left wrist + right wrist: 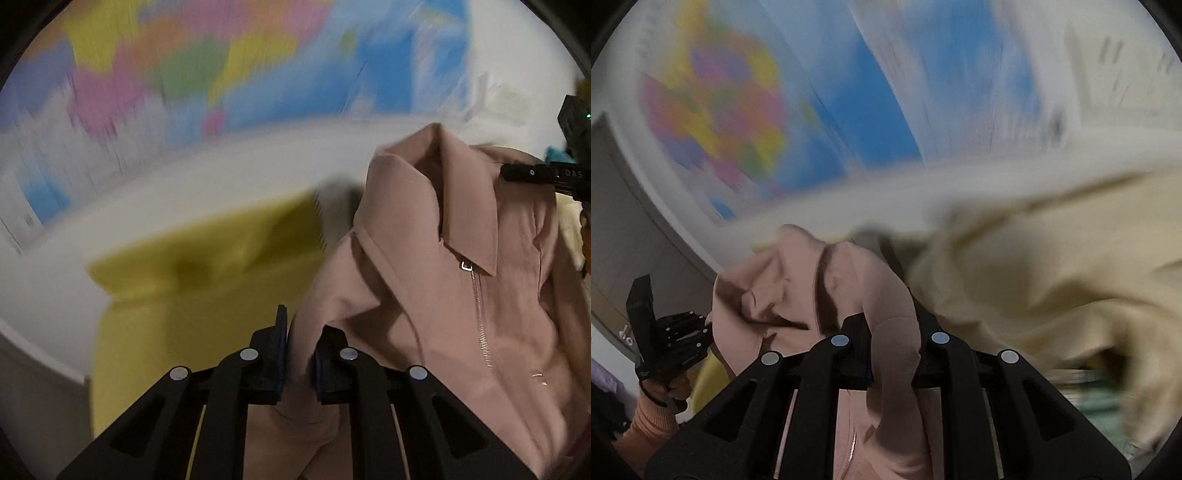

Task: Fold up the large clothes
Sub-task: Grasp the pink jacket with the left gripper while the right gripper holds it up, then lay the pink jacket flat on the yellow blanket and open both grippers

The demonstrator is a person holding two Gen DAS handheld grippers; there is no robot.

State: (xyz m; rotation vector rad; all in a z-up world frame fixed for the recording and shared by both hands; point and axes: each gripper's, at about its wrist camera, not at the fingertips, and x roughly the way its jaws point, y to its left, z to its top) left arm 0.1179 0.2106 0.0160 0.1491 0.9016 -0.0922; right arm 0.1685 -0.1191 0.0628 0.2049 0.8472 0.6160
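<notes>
In my left wrist view, my left gripper [300, 354] is clamped on a thin edge of the pink jacket [443, 295], which hangs at right, collared and zipped; so little cloth could slip free. In my right wrist view, my right gripper [892, 350] pinches a pink fold at lower centre, and the cream garment [1034, 288] close beside it could snag.

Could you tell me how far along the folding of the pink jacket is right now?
Early stage. Done: the pink jacket is picked up, left tool and right tool both shut on it. In hand: it hangs unfolded, zipper closed. Left: every fold; the cream garment and yellow garment lie untouched.
</notes>
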